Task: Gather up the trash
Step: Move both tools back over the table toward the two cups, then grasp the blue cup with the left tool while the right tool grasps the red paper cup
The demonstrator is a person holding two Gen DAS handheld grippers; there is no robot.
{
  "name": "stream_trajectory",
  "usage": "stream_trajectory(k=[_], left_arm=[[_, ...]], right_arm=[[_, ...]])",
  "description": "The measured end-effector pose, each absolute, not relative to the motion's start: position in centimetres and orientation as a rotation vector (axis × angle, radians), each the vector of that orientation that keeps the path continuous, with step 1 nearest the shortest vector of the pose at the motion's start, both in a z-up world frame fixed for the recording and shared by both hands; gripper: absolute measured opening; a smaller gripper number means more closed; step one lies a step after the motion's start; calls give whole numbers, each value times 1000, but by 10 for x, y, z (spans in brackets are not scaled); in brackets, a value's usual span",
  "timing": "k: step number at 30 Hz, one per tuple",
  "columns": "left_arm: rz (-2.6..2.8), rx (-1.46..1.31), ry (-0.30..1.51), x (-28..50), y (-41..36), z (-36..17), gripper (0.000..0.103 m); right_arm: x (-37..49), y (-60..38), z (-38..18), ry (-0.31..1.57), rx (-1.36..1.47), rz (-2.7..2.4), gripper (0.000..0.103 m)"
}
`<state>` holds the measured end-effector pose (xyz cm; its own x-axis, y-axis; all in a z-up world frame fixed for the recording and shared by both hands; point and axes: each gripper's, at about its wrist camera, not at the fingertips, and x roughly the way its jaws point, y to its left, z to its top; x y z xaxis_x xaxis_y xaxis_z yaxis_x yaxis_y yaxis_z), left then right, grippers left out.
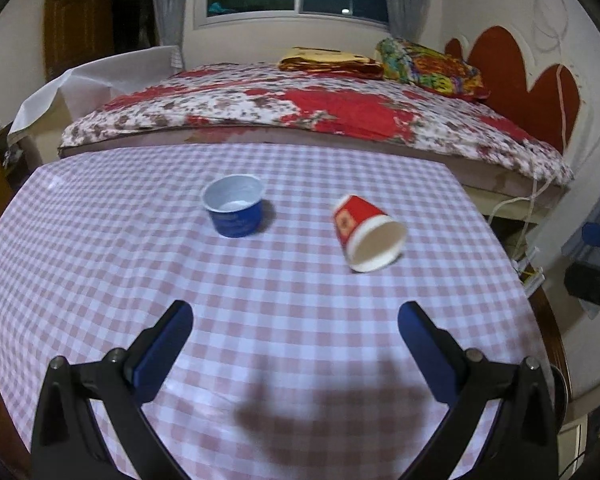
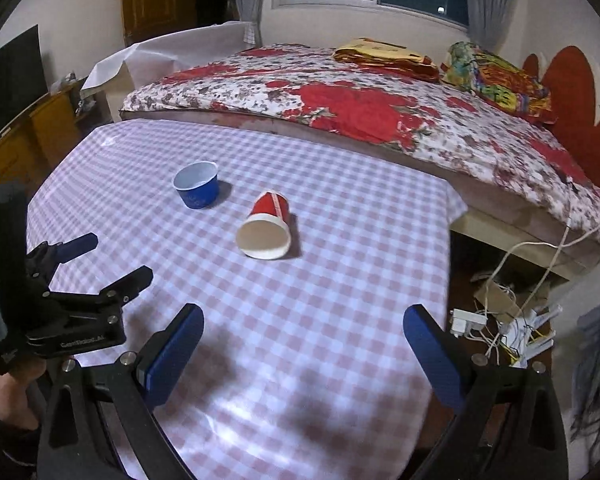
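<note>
A red paper cup (image 1: 366,232) lies on its side on the pink checked tablecloth (image 1: 100,260), its open mouth toward me; it also shows in the right wrist view (image 2: 267,226). A short blue tub (image 1: 234,210) stands upright and empty to its left, also in the right wrist view (image 2: 197,189). My left gripper (image 1: 295,320) is open and empty, hovering over the near part of the table. My right gripper (image 2: 303,324) is open and empty, near the table's right side. The left gripper (image 2: 104,254) also shows at the left of the right wrist view.
A bed (image 1: 300,108) with a red floral cover stands just behind the table, with folded cloth and a pillow on it. Cables and a power strip (image 2: 496,324) lie on the floor right of the table. A wooden cabinet (image 2: 20,148) stands at left.
</note>
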<state>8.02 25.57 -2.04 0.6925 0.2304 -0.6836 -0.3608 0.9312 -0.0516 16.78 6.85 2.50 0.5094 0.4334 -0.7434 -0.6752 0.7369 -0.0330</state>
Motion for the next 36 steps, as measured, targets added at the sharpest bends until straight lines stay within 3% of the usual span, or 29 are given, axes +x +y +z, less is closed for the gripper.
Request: stream_trajectory(k=[21, 32, 34, 35, 36], left_arm=[[405, -234, 777, 114, 340, -60, 94], [396, -263, 799, 140, 357, -72, 91], [390, -260, 801, 147, 357, -74, 91], [388, -259, 803, 152, 357, -76, 91], [383, -259, 808, 157, 358, -77, 91]], right_arm=[[237, 181, -35, 850, -411, 742, 101], [285, 229, -93, 978, -454, 705, 101], [287, 233, -97, 1001, -450, 731, 90], [289, 235, -98, 1001, -462, 719, 68], [291, 235, -95, 987, -458, 719, 68]])
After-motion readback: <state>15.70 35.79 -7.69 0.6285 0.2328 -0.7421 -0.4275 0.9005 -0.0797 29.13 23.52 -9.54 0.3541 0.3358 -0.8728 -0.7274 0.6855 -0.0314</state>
